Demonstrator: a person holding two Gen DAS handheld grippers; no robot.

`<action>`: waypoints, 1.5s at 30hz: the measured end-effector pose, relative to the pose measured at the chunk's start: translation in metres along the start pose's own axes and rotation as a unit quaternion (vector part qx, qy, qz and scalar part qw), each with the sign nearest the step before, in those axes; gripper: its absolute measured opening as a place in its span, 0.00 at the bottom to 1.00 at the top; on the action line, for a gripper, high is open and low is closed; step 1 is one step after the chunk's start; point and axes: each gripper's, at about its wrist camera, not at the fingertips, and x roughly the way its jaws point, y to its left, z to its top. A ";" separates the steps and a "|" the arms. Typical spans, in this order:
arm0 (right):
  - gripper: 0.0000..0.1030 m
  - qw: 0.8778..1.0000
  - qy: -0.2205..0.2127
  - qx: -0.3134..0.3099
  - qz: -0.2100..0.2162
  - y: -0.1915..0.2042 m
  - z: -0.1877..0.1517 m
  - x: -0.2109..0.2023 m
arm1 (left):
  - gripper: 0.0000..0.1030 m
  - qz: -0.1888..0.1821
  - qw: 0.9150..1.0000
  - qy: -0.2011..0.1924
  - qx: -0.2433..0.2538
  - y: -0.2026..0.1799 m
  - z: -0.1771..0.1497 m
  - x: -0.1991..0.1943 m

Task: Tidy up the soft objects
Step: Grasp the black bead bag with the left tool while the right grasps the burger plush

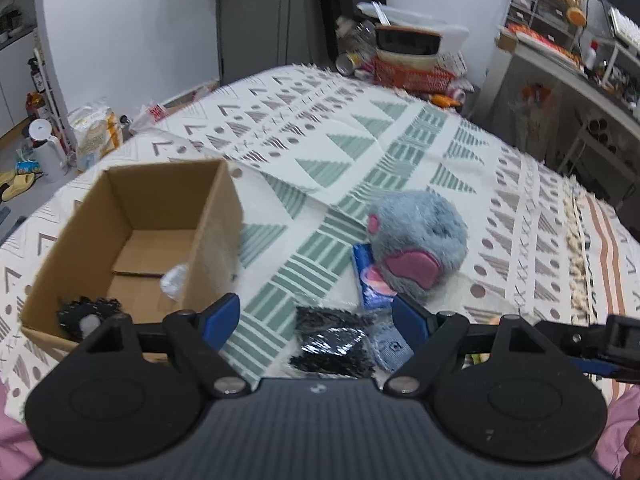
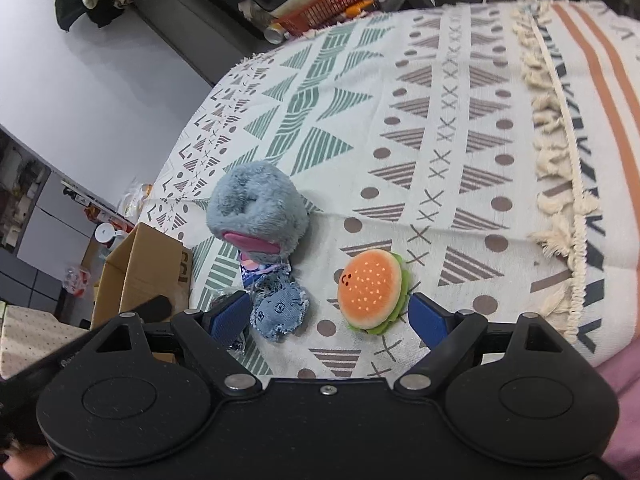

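On the patterned cream-and-green bedspread (image 2: 440, 152) sits the cluster of soft things: a fluffy grey plush with pink patches (image 1: 416, 248), and tucked against its near left side a blue printed packet (image 1: 370, 280). Just nearer lies a small frayed denim pouch (image 2: 280, 312), with a crinkly black plastic-wrapped bundle (image 1: 332, 340) touching its left edge. To the right of the denim pouch, a little apart, there's the round orange plush hamburger with a green lettuce frill (image 2: 370, 292), lying on the cloth.

Left of the pile stands the open brown cardboard box (image 1: 132, 216), and inside it a black frilly item (image 1: 86, 316) rests in the near corner, with a clear crumpled wrapper (image 1: 174, 280) against the right wall.

The left gripper (image 1: 316, 312) hangs above the black bundle, blue fingers spread wide, nothing between them. The right gripper (image 2: 332, 316) is likewise spread apart, the hamburger sitting just inside its right finger, not pinched. Beyond the bed, a red basket (image 1: 412, 74) and cluttered shelves (image 1: 560, 12).
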 end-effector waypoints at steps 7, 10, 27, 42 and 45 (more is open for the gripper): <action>0.83 1.000 0.021 0.016 0.013 -0.009 0.003 0.015 | 0.76 -0.008 0.999 0.039 0.016 -0.019 -0.008 0.027; 0.83 0.999 0.030 0.022 0.014 -0.013 0.004 0.022 | 0.76 -0.008 0.998 0.056 0.007 -0.020 -0.010 0.039; 0.74 0.998 0.066 -0.007 0.023 -0.022 0.011 0.073 | 0.73 0.022 0.991 0.127 -0.026 -0.017 -0.011 0.096; 0.31 0.998 0.063 -0.022 0.009 -0.018 0.008 0.067 | 0.46 0.001 0.994 0.100 -0.037 -0.015 -0.006 0.077; 0.30 0.998 0.052 -0.022 0.003 -0.017 0.006 0.058 | 0.45 -0.006 0.995 0.087 -0.041 -0.013 -0.003 0.067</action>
